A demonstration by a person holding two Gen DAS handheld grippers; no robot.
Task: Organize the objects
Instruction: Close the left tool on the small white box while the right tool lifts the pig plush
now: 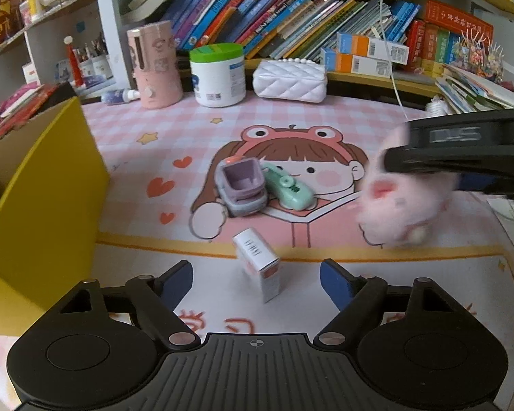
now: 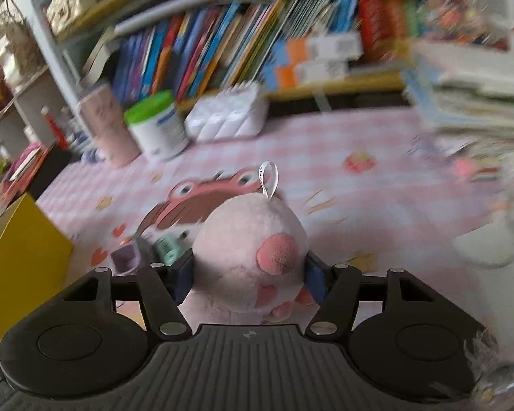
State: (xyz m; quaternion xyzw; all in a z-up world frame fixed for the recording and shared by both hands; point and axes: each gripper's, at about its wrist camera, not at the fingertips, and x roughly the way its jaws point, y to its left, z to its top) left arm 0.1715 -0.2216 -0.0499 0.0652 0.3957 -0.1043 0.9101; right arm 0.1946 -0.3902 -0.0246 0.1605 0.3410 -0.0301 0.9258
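1. Broadly, the desk mat [image 1: 137,116] is a smooth, glossy sheet printed with pink-and-white gingham, stars, hearts and a cartoon girl in a frog hood; it covers the whole working surface below a shelf of leaning books [image 1: 257,13].
2. A yellow box [image 1: 51,178] with flat, matte cardboard-like walls stands at the mat's left edge.
3. Along the back edge stand a pink cylindrical canister [image 1: 156,65], a white tub with a green lid [image 1: 217,75] and a white quilted, glossy pouch [image 1: 289,80], side by side.
4. The pink plush toy [image 2: 250,257], rounded and fuzzy with a darker pink patch and a white ribbon loop on top, sits between the blue pads of the right gripper [image 2: 248,274]; both pads press into its pile, so this gripper is clamped on the toy, and the left wrist view shows it blurred above the mat's right side.
5. The left gripper [image 1: 257,281] stands wide, its blue pads well apart and touching nothing; a small white carton [image 1: 258,263], rectangular with crisp edges and a pink band, lies tilted on the mat between and just ahead of its fingertips.
6. Near the mat's centre rest a lilac moulded plastic toy [image 1: 241,188] with a square hollow top and, touching its right side, a mint-green plastic toy phone [image 1: 288,188], smooth and rounded.
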